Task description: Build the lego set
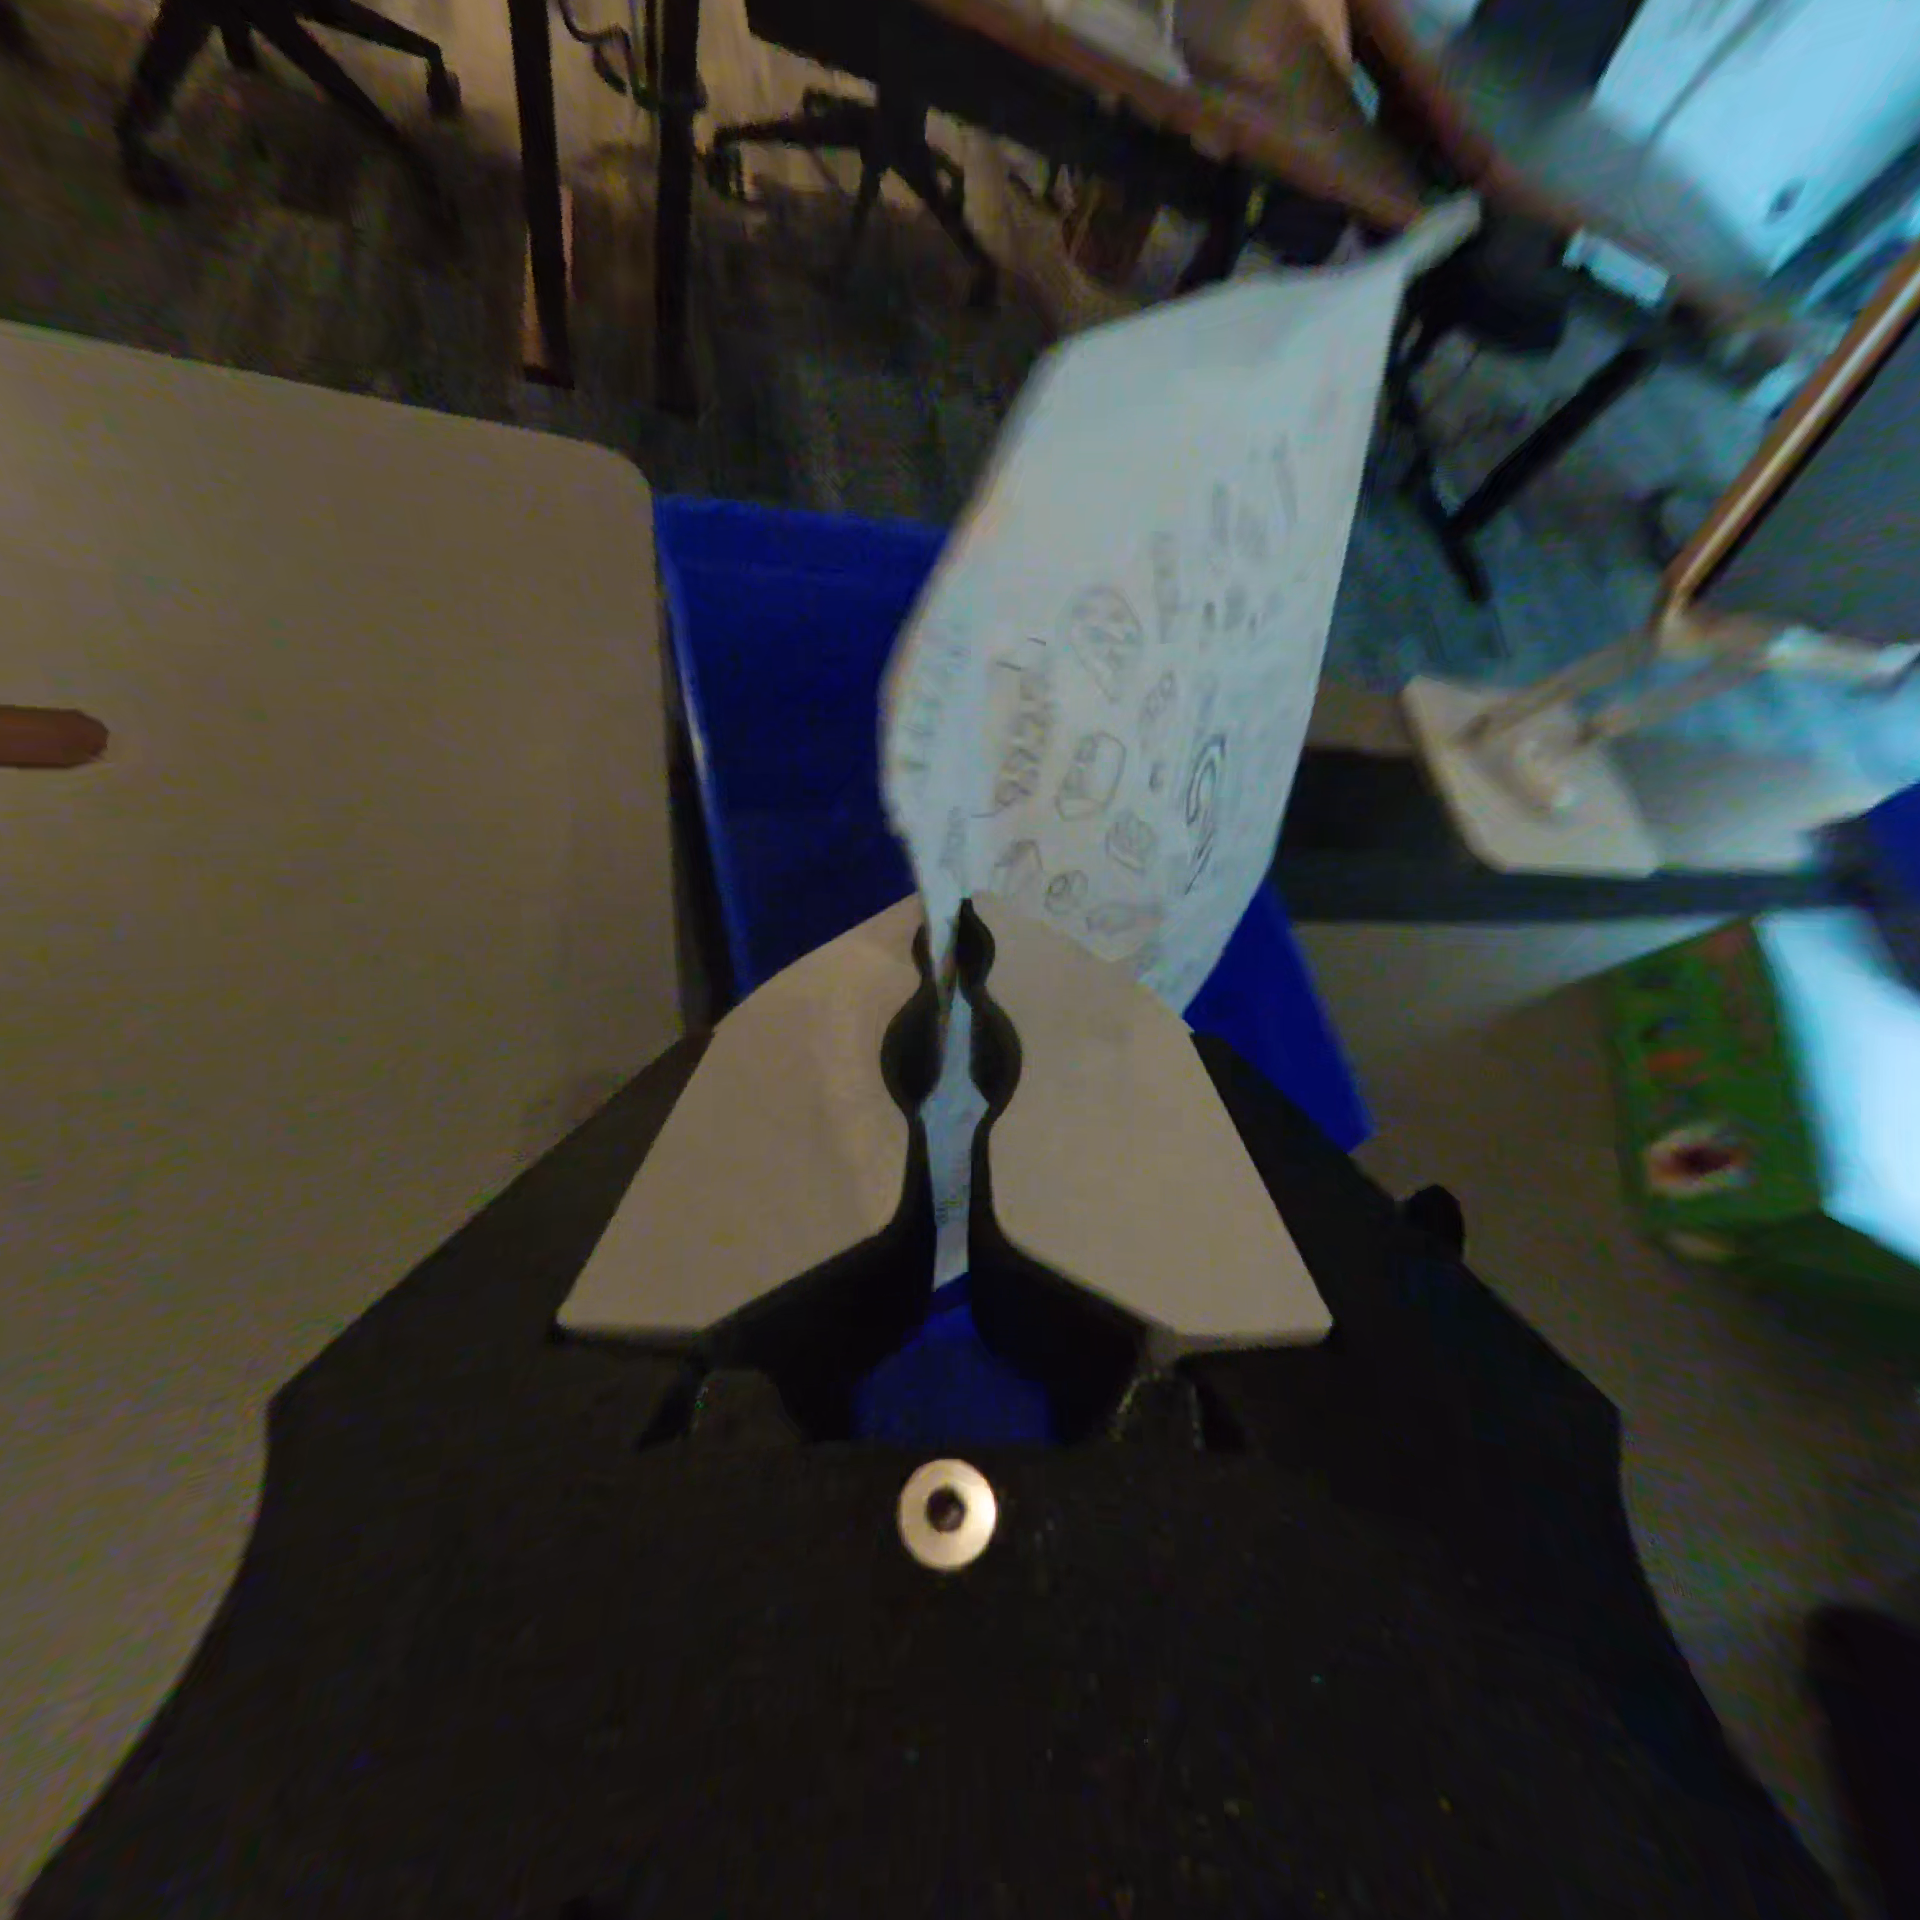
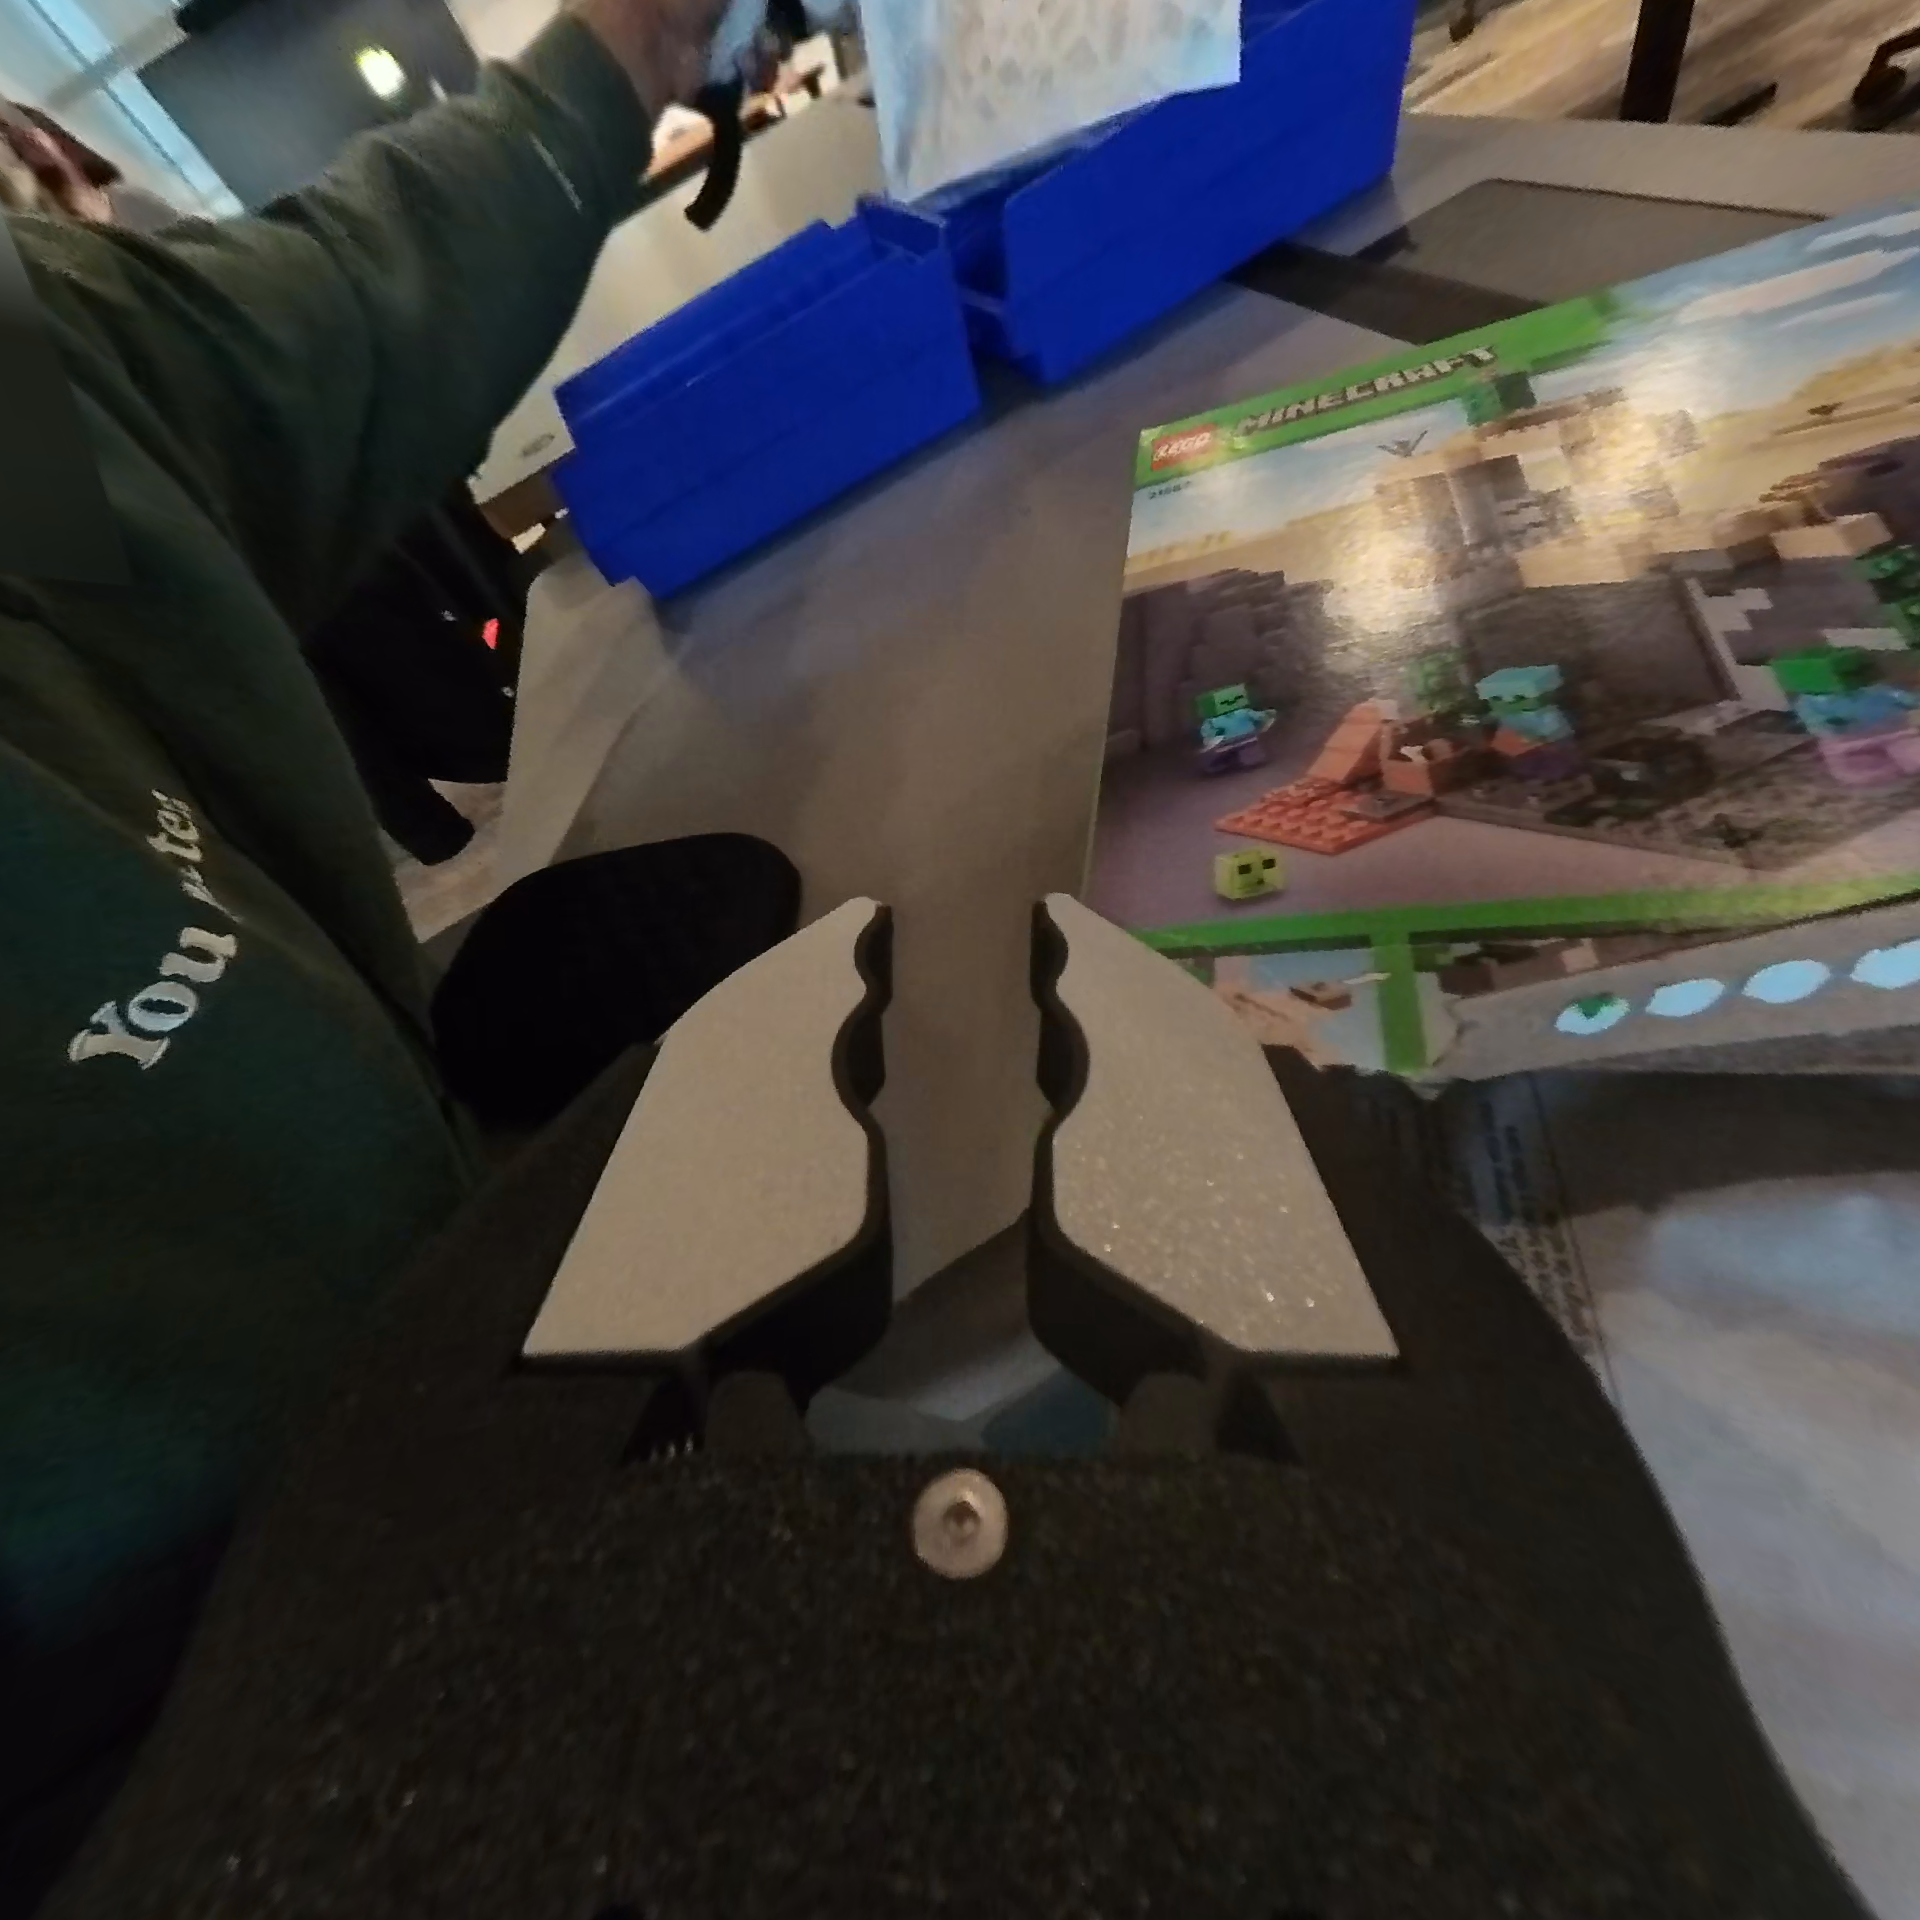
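Observation:
My left gripper [image 1: 951, 925] is shut on the edge of a white paper bag [image 1: 1143, 644] printed with line drawings of bricks. The bag hangs forward of the fingertips, over a blue bin [image 1: 800, 707]. It also shows at the top of the right wrist view [image 2: 1039, 73], above the far blue bin [image 2: 1195, 239]. My right gripper [image 2: 961, 925] is open and empty over the grey table [image 2: 914, 675]. It is just left of the Lego set box [image 2: 1507, 644], which lies flat.
A second blue bin [image 2: 769, 416] sits nearer on the table. A person's dark green sleeve [image 2: 260, 416] fills the left of the right wrist view. A white stand base [image 1: 1527, 769] and the green box edge [image 1: 1745, 1091] lie to the right in the left wrist view. Across from one pair of fingers to the other is roughly 70 centimeters.

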{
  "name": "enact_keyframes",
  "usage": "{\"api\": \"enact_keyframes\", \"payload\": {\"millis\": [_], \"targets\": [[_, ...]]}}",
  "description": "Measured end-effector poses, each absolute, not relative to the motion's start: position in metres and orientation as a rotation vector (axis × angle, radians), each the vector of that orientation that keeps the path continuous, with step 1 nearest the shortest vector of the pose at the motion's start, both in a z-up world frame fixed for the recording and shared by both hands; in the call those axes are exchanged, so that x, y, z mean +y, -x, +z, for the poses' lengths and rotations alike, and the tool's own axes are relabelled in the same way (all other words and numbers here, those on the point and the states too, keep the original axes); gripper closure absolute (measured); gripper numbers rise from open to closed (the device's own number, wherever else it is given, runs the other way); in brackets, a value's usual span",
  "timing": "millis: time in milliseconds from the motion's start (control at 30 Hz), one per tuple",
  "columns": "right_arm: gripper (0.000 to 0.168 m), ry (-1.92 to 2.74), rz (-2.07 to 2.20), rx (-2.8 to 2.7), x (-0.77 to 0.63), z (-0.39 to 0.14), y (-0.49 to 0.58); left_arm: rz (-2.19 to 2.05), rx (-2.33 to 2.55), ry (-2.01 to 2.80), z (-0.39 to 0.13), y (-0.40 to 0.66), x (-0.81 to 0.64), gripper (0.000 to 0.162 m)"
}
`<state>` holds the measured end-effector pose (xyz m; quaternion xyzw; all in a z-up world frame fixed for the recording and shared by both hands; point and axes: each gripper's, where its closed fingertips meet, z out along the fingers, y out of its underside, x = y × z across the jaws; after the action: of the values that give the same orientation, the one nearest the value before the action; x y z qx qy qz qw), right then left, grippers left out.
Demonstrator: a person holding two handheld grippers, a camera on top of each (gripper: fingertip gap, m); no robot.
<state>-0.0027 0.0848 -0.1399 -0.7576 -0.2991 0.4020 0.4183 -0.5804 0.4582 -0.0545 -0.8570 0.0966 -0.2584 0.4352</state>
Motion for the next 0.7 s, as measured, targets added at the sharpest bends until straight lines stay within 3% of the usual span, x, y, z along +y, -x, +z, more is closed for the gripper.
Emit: {"api": "enact_keyframes", "payload": {"millis": [167,333,567,700], "targets": [[0.143,1.86,1.031,-0.768,0.081,-0.136,0.005,-0.852,-0.098,1.945,-0.007,0.576,0.464,0.161],[0.142,1.842,1.039,-0.788,0.078,-0.133,0.006,-0.939,-0.398,1.774,-0.002,0.589,0.476,0.162],[0.142,1.836,1.05,-0.804,0.074,-0.133,0.004,-0.355,0.138,2.011,0.003,0.532,0.475,0.161],[0.142,1.836,1.058,-0.802,0.075,-0.135,0.005,-0.059,0.42,2.049,0.034,0.495,0.477,0.161]]}}
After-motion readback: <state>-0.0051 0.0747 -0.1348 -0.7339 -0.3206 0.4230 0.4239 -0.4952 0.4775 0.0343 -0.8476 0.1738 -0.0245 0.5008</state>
